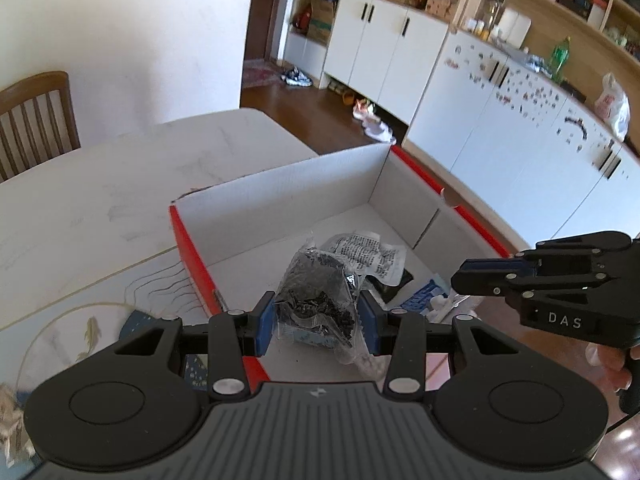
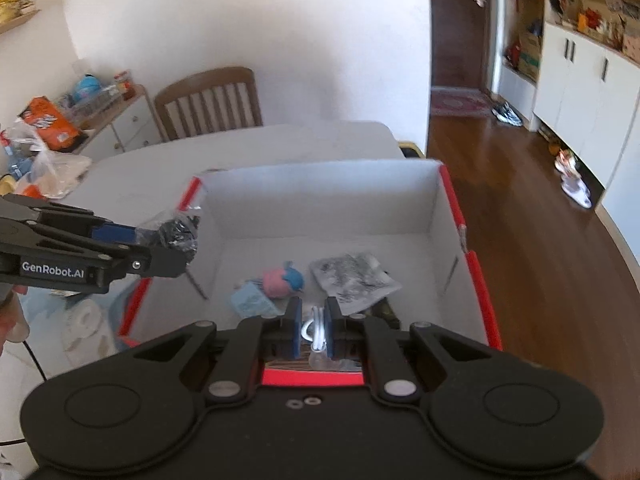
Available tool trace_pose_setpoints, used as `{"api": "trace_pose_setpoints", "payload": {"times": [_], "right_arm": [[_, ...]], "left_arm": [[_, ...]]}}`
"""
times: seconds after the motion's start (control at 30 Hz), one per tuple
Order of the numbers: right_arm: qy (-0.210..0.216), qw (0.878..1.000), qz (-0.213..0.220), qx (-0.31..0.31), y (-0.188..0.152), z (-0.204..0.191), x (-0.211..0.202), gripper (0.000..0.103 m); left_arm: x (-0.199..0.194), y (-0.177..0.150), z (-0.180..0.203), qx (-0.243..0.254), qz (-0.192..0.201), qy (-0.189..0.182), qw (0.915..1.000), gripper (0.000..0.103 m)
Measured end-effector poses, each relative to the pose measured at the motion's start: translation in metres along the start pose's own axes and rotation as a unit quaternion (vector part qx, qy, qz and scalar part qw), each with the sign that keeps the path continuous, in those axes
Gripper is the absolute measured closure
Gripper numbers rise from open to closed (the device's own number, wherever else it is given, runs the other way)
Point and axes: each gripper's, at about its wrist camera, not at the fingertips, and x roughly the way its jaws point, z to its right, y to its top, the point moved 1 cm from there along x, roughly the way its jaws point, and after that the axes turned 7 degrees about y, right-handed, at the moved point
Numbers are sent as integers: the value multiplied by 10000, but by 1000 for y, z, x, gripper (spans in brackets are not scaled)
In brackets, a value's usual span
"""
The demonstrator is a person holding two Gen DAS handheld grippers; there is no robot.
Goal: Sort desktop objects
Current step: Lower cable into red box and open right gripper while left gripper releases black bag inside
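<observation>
The left claw [image 1: 316, 322] pinches a light, crinkly clear bag [image 1: 316, 304] mid-body over the box [image 1: 280, 184], while the right claw [image 2: 313, 330] nips a small, slippery-looking white loop [image 2: 316, 330].

Box [image 2: 440, 216] far half bare, near floor cluttered — packets [image 2: 352, 280], toy [image 2: 282, 280]

The left gripper [image 1: 316, 322] is held level, its blue pads [image 1: 265, 330] pressed against a crinkled clear bag of dark bits [image 1: 316, 300]. The right gripper [image 2: 313, 328] is narrowed around a white looped cable [image 2: 316, 330]. A hand [image 1: 612, 364] is glimpsed at the right gripper's grip.
</observation>
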Motion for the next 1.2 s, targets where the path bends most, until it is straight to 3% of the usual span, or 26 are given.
{"api": "trace_pose_setpoints", "payload": {"times": [0.5,1.2], "right_arm": [[22,9985,-449,304,2,22,40,92],[88,9977,-440,508,14,29,61,91]], "left_arm": [[72,24,8,641,-495,409,9959,61],[119,34,27,1195,-1102,542,9852,61]]}}
